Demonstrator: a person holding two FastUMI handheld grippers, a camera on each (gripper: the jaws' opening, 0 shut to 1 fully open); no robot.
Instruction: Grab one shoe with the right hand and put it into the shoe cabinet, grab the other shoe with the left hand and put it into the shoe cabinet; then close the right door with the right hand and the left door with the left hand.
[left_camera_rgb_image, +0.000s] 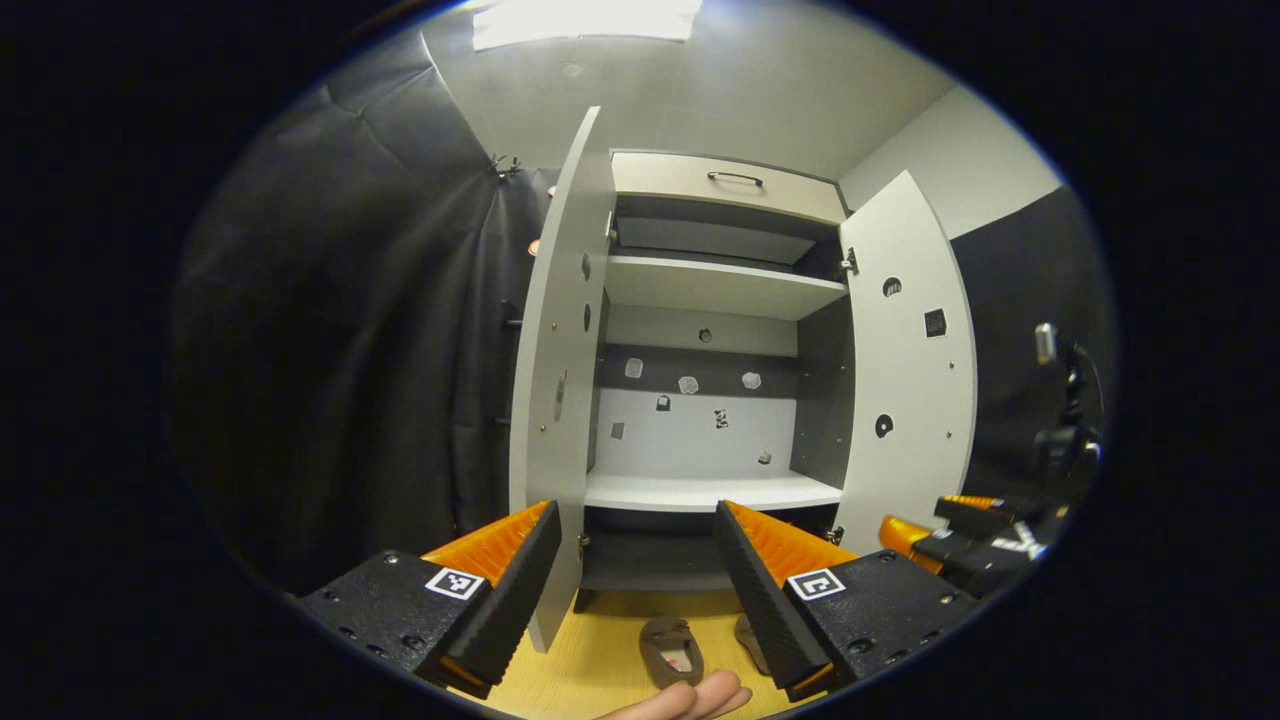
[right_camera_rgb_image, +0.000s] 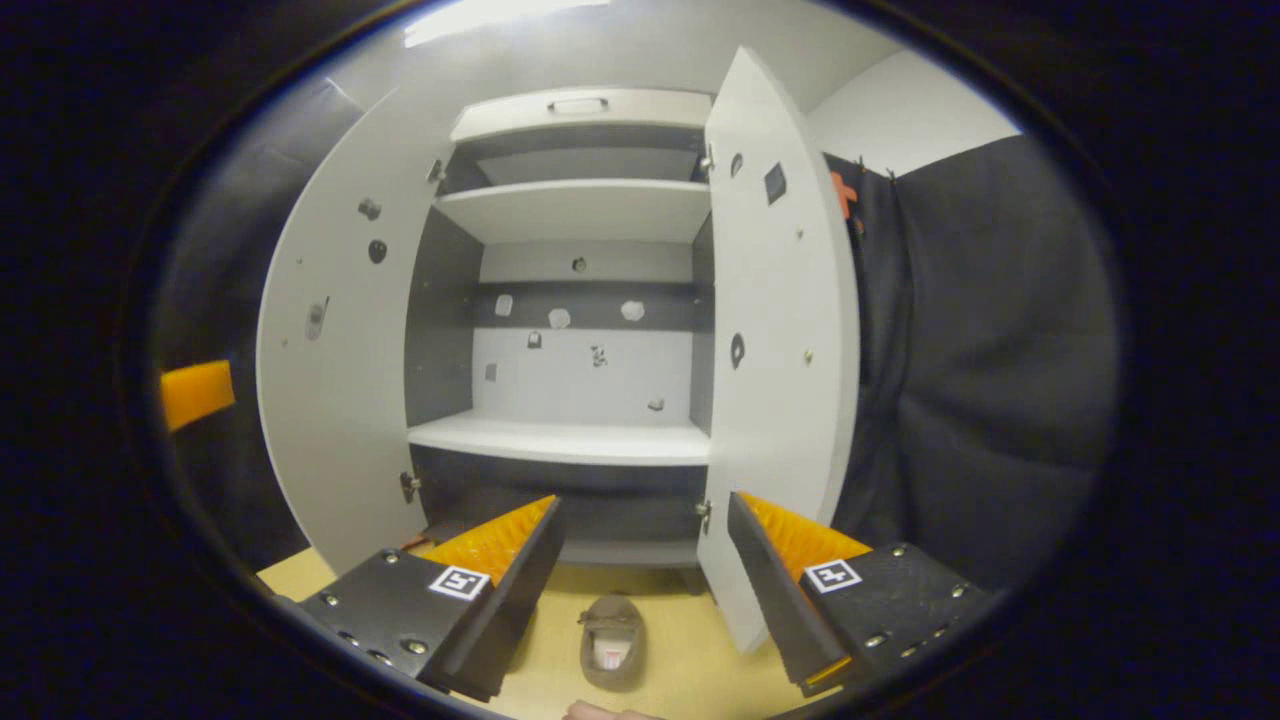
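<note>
**Before the open cabinet: both shoes on the floor, both claws spread**

In the left gripper view, the left gripper (left_camera_rgb_image: 635, 560) has its fingers spread wide with nothing between them, aimed at the shoe cabinet (left_camera_rgb_image: 715, 490), whose left door (left_camera_rgb_image: 560, 330) and right door (left_camera_rgb_image: 905, 370) stand open. One shoe (left_camera_rgb_image: 670, 650) lies on the wooden floor (left_camera_rgb_image: 600, 660) just before the cabinet; a second shoe (left_camera_rgb_image: 748, 640) beside it is mostly hidden behind the right-hand finger. Fingertips of a hand (left_camera_rgb_image: 690, 700) are cut off at the bottom edge. The right gripper (left_camera_rgb_image: 960, 530) shows at the far right, too small to judge its grip.

In the right gripper view, the right gripper (right_camera_rgb_image: 645, 570) is likewise spread and empty, with a shoe (right_camera_rgb_image: 612, 640) on the floor between and beyond its fingers. The risk, I judge: the soft shoe may fold or slip from a shallow pinch, and the open right door (right_camera_rgb_image: 780, 330) stands close enough to be knocked on the way to a shelf (right_camera_rgb_image: 560, 440). The other shoe's place is hidden here.
</note>
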